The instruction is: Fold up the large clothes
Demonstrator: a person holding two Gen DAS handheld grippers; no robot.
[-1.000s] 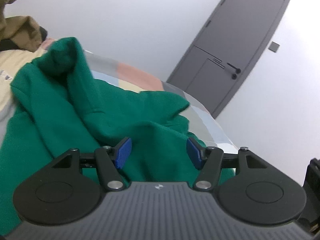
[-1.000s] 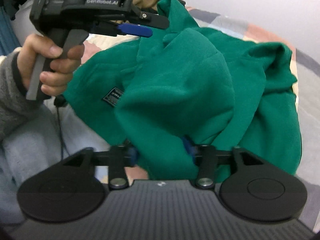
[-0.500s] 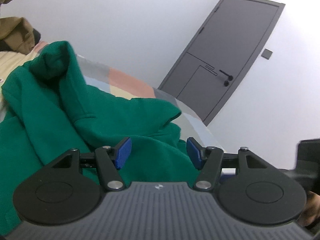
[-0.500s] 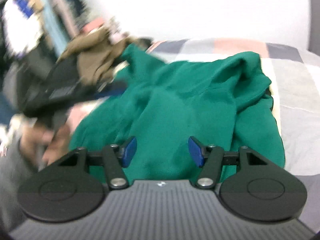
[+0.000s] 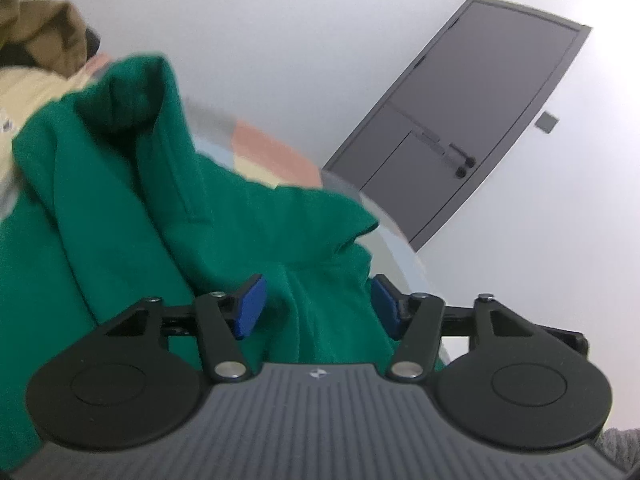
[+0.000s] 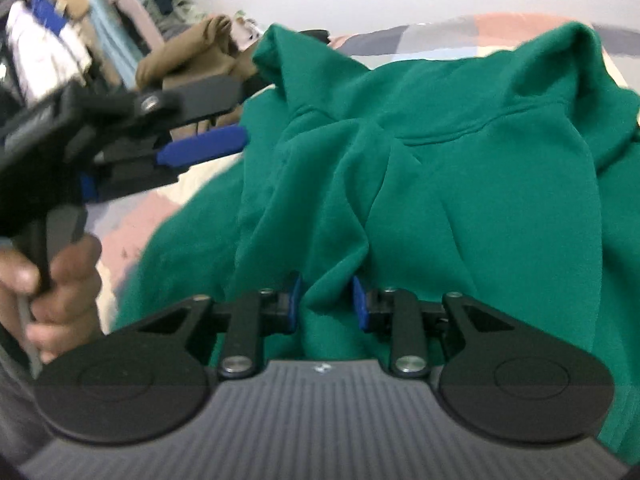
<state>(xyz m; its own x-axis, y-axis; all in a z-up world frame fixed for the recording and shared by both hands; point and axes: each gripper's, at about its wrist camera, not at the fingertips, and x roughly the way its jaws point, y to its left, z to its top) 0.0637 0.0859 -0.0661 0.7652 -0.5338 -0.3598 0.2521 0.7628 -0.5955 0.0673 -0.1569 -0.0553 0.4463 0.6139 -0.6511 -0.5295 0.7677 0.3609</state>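
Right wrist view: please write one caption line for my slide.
Right gripper closing on a fold of the green sweatshirt on the bed, left gripper alongside.

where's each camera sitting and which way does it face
Left wrist: on the left hand-held gripper, facing over the green hoodie toward a grey door; a grey sleeve corner shows.
Right wrist: on the right hand-held gripper, its jaws just closing around a hoodie fold, looking down across it; the person's left hand shows.
Shared: the hoodie, the patchwork bed cover.
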